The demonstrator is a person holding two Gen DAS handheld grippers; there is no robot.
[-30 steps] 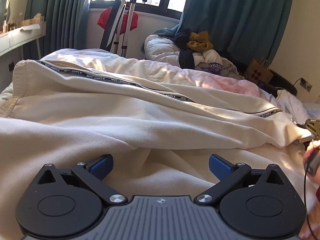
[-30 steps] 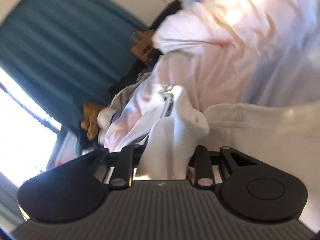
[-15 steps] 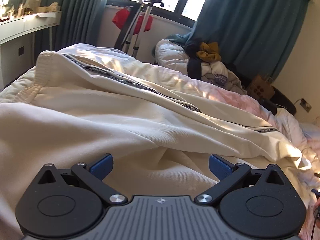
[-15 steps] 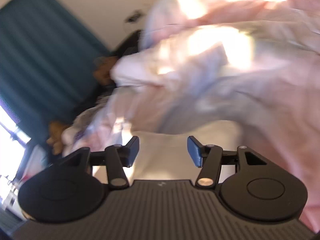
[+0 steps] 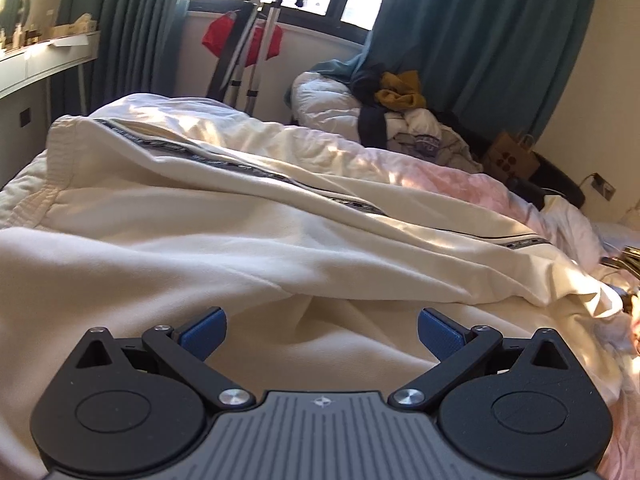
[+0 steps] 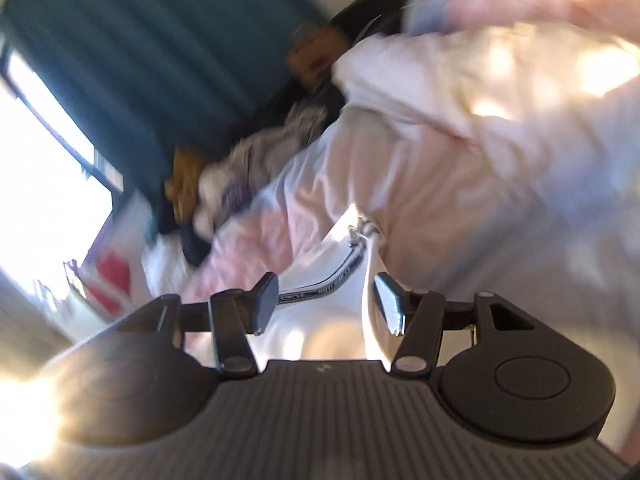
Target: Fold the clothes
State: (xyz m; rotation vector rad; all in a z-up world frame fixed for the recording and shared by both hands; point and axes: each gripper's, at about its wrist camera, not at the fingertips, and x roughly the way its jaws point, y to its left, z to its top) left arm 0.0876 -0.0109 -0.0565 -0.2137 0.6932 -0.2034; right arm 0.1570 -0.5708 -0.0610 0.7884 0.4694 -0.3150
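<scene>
Left gripper (image 5: 319, 330) is wide open, and its blue pads (image 5: 202, 330) hold nothing. It hangs just over the cream jacket (image 5: 224, 240), which lies spread out across the bed (image 5: 460, 178). A dark stripe with letters (image 5: 256, 170) runs along the jacket from the left side toward the right. Past the jacket, at the far end of the bed, sits a pile of clothes (image 5: 400, 112) by the green curtain (image 5: 480, 40). Right gripper (image 6: 326, 304) is about half open and grips nothing. A corner of the cream jacket, with its stripe and zip end (image 6: 362, 230), lies under the gap between the fingers, and no pad presses on it. That view is tilted and blurry, so small things in it are hard to make out.
</scene>
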